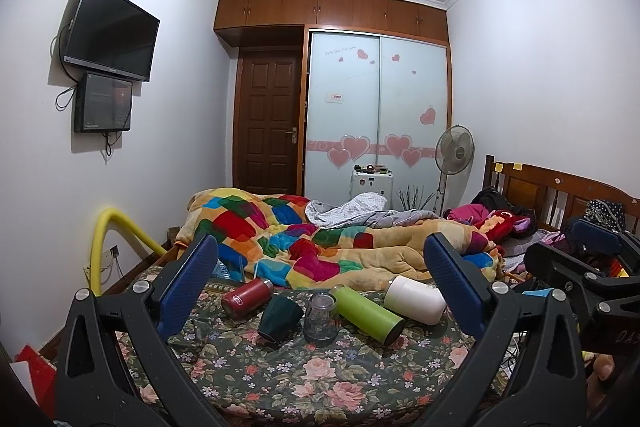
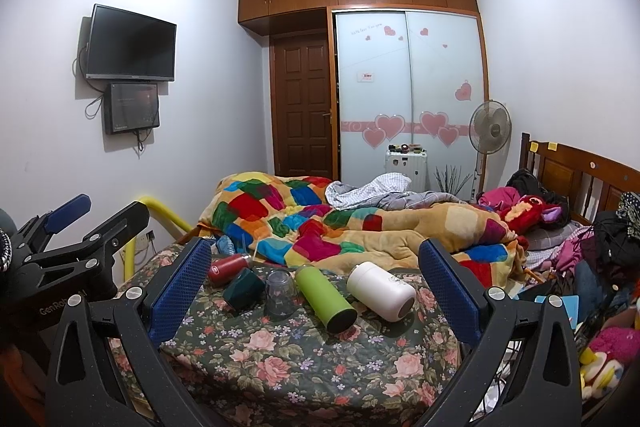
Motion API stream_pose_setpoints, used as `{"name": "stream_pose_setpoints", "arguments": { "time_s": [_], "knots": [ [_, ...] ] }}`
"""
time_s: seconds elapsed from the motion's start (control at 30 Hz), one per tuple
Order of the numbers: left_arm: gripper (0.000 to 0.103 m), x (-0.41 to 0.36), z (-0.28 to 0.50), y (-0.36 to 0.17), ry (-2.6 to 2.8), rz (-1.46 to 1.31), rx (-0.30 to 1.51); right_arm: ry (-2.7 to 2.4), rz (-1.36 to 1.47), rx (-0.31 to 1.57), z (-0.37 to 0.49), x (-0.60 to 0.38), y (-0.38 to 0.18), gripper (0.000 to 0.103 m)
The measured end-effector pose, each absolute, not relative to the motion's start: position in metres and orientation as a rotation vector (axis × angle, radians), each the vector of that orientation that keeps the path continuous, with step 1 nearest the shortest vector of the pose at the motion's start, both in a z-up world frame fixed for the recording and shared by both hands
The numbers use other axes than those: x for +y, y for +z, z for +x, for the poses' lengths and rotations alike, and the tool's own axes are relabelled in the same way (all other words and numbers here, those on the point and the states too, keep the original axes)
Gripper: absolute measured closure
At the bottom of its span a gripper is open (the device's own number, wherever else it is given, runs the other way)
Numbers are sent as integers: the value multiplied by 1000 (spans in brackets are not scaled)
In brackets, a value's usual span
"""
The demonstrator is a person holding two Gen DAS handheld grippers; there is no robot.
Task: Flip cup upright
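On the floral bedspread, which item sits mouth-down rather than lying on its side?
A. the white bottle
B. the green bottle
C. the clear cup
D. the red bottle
C. The clear cup stands inverted, its wide rim down on the bedspread, while the red bottle, green bottle and white bottle all lie on their sides; both grippers are open and away from it.

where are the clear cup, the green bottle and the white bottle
clear cup (image 1: 320, 317), left wrist view, middle of its wall
green bottle (image 1: 368, 311), left wrist view, middle of its body
white bottle (image 2: 381, 290), right wrist view, middle of its side
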State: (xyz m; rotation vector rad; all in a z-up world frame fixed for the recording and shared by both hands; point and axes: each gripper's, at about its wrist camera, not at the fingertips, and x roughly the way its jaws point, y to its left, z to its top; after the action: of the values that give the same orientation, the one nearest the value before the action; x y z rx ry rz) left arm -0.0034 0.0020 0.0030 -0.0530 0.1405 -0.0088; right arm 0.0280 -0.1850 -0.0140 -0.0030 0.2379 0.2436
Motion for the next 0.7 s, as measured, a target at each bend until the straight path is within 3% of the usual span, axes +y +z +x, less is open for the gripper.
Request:
{"name": "stream_pose_setpoints", "arguments": {
  "time_s": [0.7],
  "knots": [
    [0,-1,-2,4,-11,-51,137,244,-5,239,28,-184,-15,0]
  ]
}}
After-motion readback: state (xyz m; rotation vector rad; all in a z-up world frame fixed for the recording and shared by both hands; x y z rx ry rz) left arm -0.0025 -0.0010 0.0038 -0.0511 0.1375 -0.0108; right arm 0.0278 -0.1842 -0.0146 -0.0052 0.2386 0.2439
